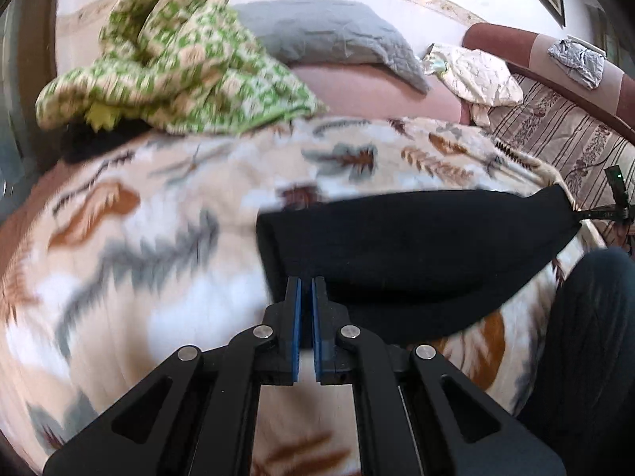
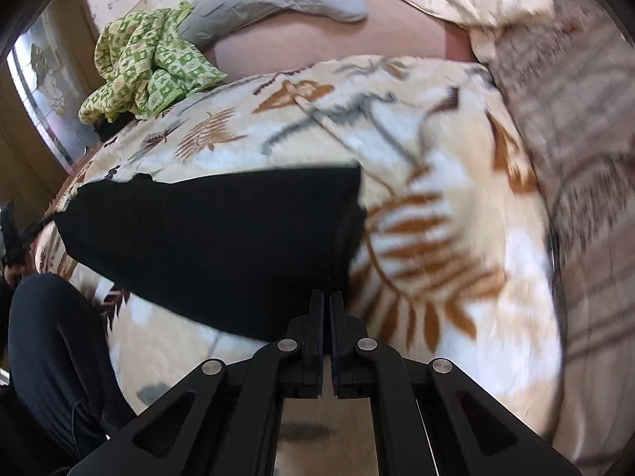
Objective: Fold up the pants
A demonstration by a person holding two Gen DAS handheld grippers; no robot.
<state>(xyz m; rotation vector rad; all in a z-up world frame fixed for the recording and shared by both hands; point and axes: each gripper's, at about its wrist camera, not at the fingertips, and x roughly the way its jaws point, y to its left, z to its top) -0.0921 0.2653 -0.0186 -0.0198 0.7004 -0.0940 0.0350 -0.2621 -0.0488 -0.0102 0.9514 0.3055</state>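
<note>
Black pants (image 1: 416,246) hang stretched between my two grippers, lifted just above a leaf-patterned blanket (image 1: 158,214). My left gripper (image 1: 306,279) is shut on the near edge of the pants at their left end. In the left wrist view the right gripper (image 1: 607,210) shows small at the far right, holding the other end. In the right wrist view my right gripper (image 2: 327,293) is shut on the pants (image 2: 214,238) near their right end. The left gripper (image 2: 16,234) shows at the far left edge. Both views are motion-blurred.
A green-and-cream patterned cloth (image 1: 170,63) is heaped at the back left of the bed. A grey pillow (image 1: 325,35) and a cream garment (image 1: 476,75) lie behind. A striped sheet (image 1: 563,139) covers the right side. The person's dark-clad leg (image 1: 587,337) is at the bed's near edge.
</note>
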